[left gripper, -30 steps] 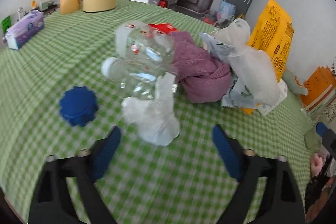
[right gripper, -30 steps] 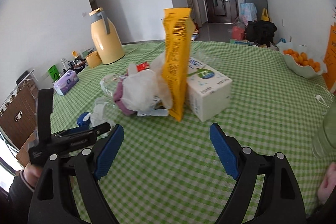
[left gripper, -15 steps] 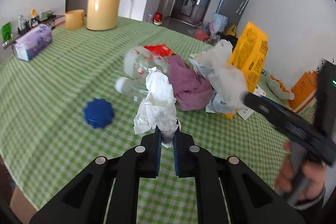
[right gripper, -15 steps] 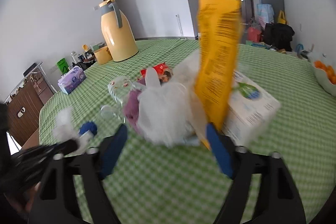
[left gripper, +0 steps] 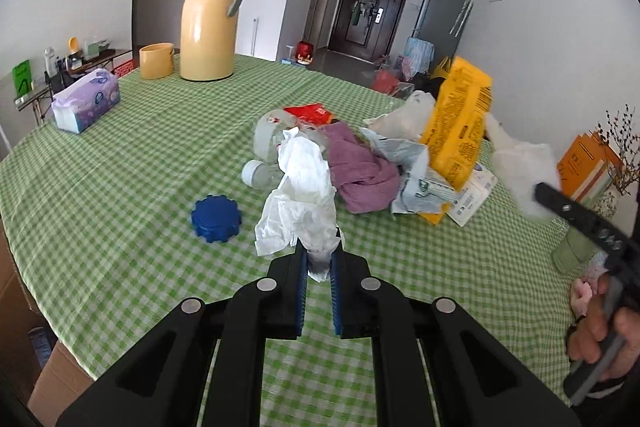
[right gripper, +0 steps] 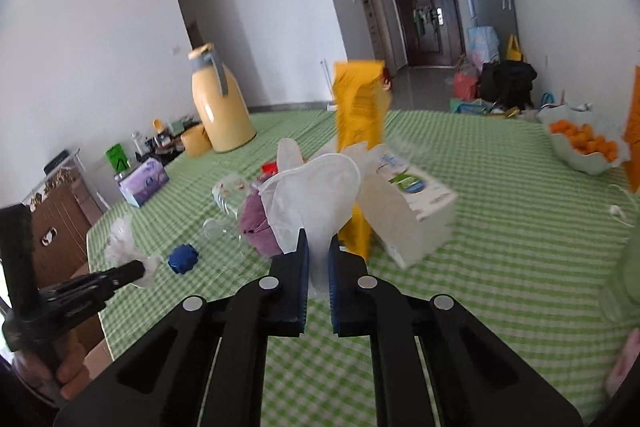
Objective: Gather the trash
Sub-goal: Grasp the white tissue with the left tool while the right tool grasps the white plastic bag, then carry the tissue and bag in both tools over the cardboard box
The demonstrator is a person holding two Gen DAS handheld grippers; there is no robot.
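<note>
The round table with the green-and-white checked cloth (left gripper: 120,163) carries everything, and the tall cream-yellow thermos jug with a grey handle (left gripper: 210,19) stands at its far left side, a small yellow cup (left gripper: 157,60) just beside it. On the far right of the table a white bowl (right gripper: 582,163) holds orange fruits. The upright yellow paper package with black print (left gripper: 460,131) has writing, but it is too small to read; the white carton with a green logo (right gripper: 416,195) next to it is also not legible. Near the left edge lies a purple tissue pack (left gripper: 86,101). In the middle is a heap: a crushed clear plastic bottle (left gripper: 268,139), a mauve cloth (left gripper: 360,167) and a red wrapper (left gripper: 310,113), with a blue ribbed cap (left gripper: 216,217) alone on the near left. The left gripper (left gripper: 319,265) is clenched on a crumpled white tissue (left gripper: 300,199), held above the cloth. The right gripper (right gripper: 318,263) is closed on a thin white plastic bag (right gripper: 316,195), lifted in front of the heap.
</note>
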